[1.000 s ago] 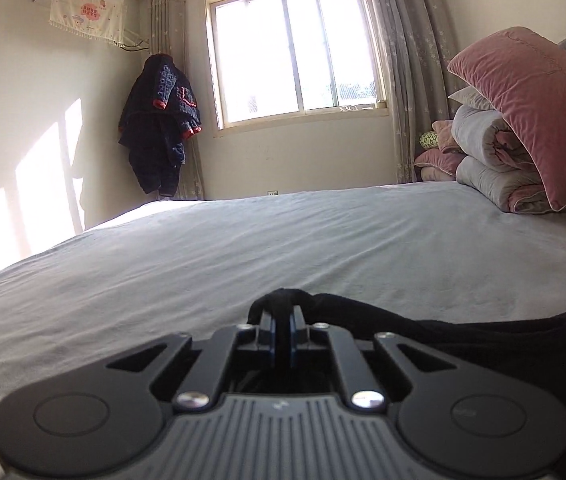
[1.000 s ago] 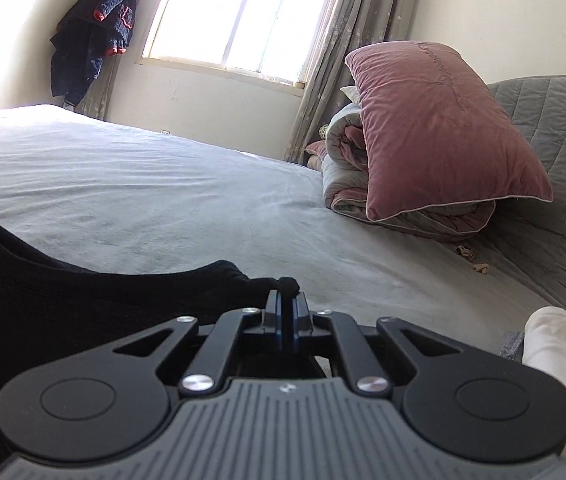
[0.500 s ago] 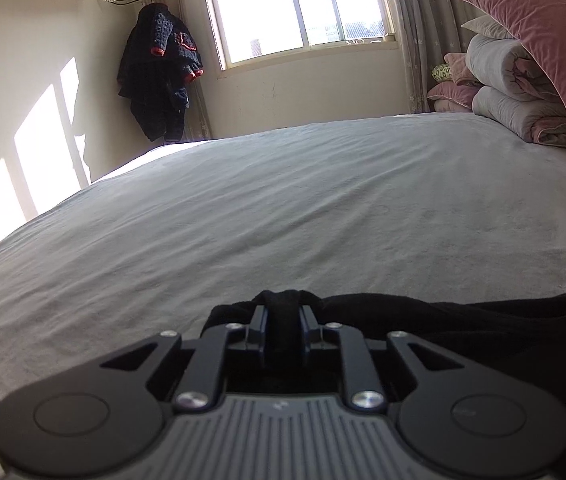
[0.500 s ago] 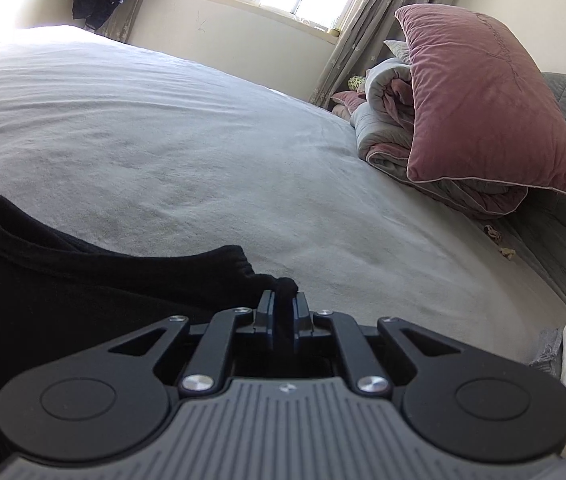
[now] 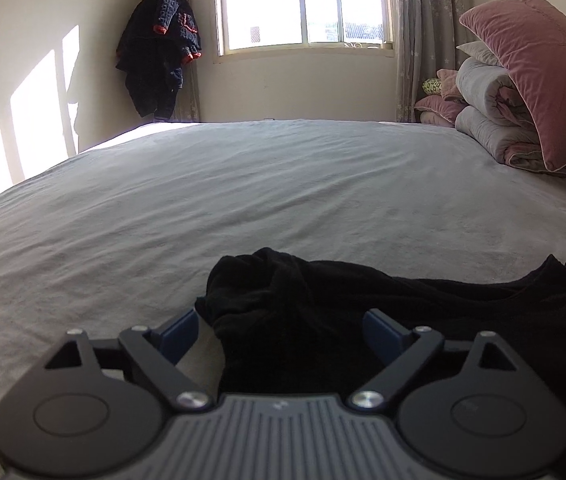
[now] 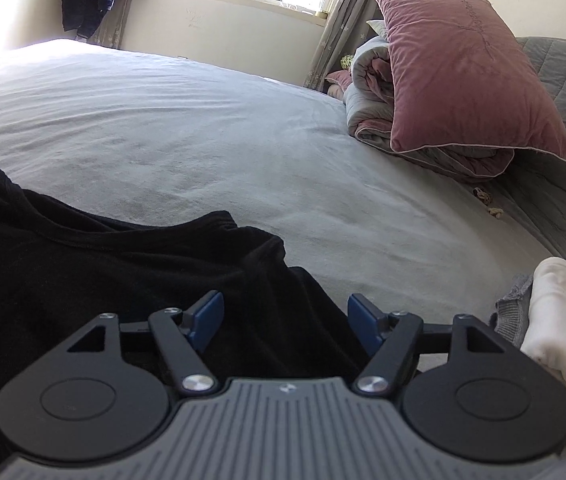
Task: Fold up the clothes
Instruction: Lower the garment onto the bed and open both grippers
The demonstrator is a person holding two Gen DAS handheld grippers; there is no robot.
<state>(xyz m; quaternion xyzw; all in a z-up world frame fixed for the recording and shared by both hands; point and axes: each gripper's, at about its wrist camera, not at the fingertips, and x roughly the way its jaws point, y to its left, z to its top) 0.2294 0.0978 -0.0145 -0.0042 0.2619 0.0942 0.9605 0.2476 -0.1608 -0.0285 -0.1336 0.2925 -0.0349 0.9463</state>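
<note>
Left wrist view: the left tongs [image 5: 281,330] are spread wide, blue fingertips [image 5: 179,334] well apart. A bunched corner of the black garment [image 5: 283,300] lies on the grey bed [image 5: 243,184] between the two fingertips and just ahead of them; neither fingertip pinches it. From there the garment runs flat to the right of the tongs. Ahead and to the right, a pink pillow [image 5: 543,80] leans on a folded grey quilt [image 5: 491,120]. Far ahead, a window [image 5: 303,4] lights the room, and a dark jacket [image 5: 159,48] hangs ahead and to the left.

Right wrist view: the right tongs [image 6: 285,322] are likewise spread, blue fingertips [image 6: 207,320] apart. The black garment [image 6: 103,264] lies between them and extends ahead and to the left of the tongs; its rounded edge stops just ahead, on the bed [image 6: 203,128]. Neither fingertip presses the cloth. Immediately right of the tongs rests a white folded cloth [image 6: 559,320], with a small grey cloth [image 6: 511,312] beside it. Ahead and to the right stands the pink pillow [image 6: 463,68] on the quilt [image 6: 371,76].
</note>
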